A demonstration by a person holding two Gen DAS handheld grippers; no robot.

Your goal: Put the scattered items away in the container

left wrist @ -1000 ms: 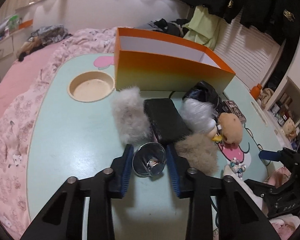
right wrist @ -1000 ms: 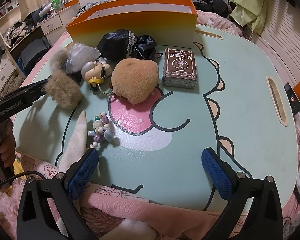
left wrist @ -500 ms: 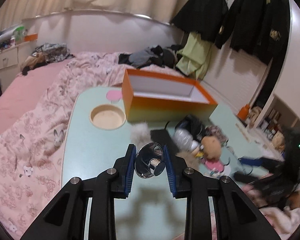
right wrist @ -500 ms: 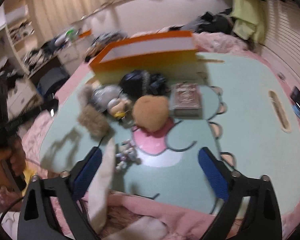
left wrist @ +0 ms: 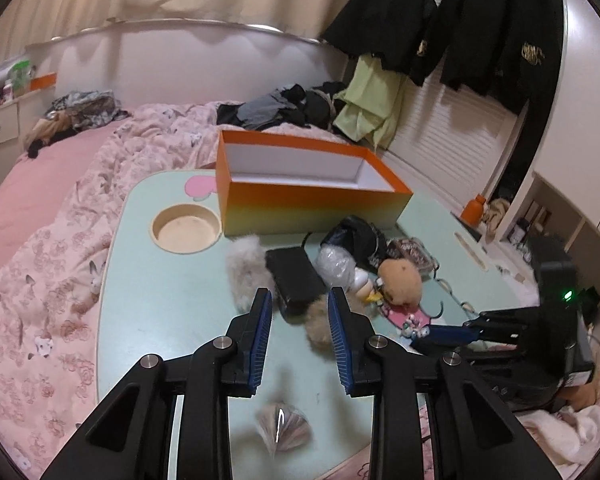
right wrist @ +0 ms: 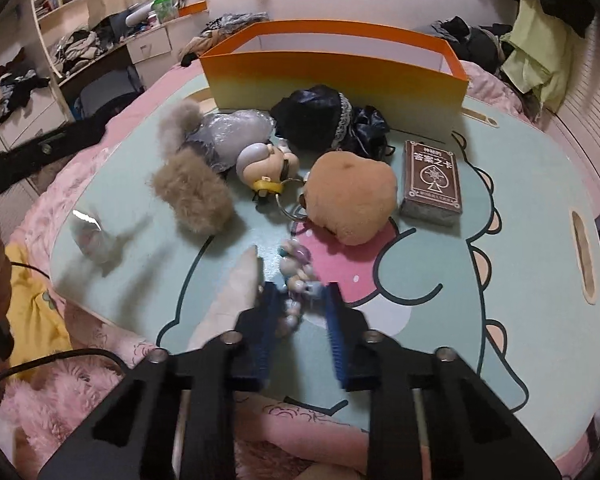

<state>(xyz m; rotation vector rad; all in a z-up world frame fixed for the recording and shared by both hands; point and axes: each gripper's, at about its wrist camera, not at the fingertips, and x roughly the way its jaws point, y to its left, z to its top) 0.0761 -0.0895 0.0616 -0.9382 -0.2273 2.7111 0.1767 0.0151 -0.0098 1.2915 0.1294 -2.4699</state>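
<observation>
Nearest in the left wrist view, the left gripper (left wrist: 300,320) is held above the table (left wrist: 148,320) with its fingers apart and nothing between them. Just below the fingers, a small shiny cup (left wrist: 282,432) is seen blurred over the table's near edge; whether it rests on the surface cannot be told. In the right wrist view the same cup (right wrist: 90,236) appears as a blur near the table's left edge.

The right gripper (right wrist: 302,316) is lowered to the table, its fingers narrowed around a string of pastel beads (right wrist: 298,276); firm contact cannot be told, as the beads are blurred. A pale pointed fabric piece (right wrist: 236,292) lies just beside its left finger.

Farther on, a brown fluffy pouch (right wrist: 190,194) and a grey fluffy one (right wrist: 178,122) are found on the left, with a black case (left wrist: 296,280) seen between them from the left wrist. A small doll keychain (right wrist: 266,166) lies beside a tan plush (right wrist: 352,196), and a card box (right wrist: 432,178) sits to the right. A black pouch (right wrist: 320,116) is set behind them.

Farthest on the table, the orange box (left wrist: 312,196) stands open, only its white inside showing. A round cup recess (left wrist: 186,230) is sunk into the table beside it.
</observation>
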